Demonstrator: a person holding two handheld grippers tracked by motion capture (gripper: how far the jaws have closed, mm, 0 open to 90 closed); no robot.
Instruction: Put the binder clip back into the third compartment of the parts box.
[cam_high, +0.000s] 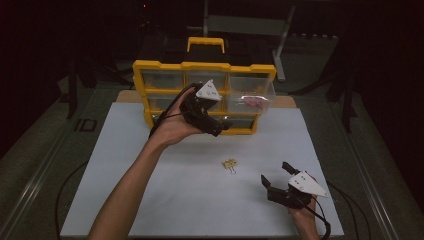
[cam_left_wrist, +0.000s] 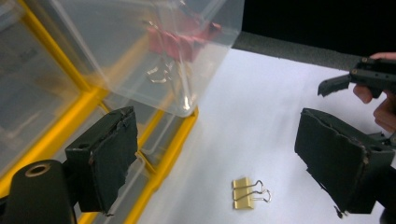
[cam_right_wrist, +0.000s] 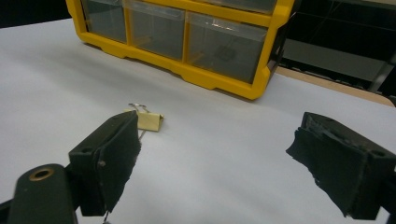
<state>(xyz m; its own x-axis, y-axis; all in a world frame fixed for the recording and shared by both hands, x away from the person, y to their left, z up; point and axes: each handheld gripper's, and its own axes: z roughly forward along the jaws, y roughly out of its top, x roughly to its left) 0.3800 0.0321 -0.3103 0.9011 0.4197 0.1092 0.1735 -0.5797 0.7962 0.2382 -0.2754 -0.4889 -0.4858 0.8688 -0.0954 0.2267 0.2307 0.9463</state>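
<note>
A yellow organizer (cam_high: 202, 66) with clear drawers stands at the back of the white mat. One clear drawer (cam_high: 252, 102) on its right side is pulled out and holds pink binder clips (cam_left_wrist: 180, 39). A gold binder clip (cam_high: 229, 164) lies on the mat in front; it also lies below my left gripper's jaws (cam_left_wrist: 245, 192) and just beyond my right gripper's left jaw (cam_right_wrist: 148, 119). My left gripper (cam_high: 216, 126) hangs open in front of the organizer's lower drawers, nothing between its pads (cam_left_wrist: 107, 158). My right gripper (cam_high: 276, 174) rests open near the front right, right of the gold clip.
The white mat (cam_high: 150, 190) has bare room at left and front. A dark drawer item (cam_right_wrist: 227, 53) shows inside the organizer's bottom right drawer. A grey stand (cam_high: 280, 45) rises behind the organizer. Cables trail off the mat's edges.
</note>
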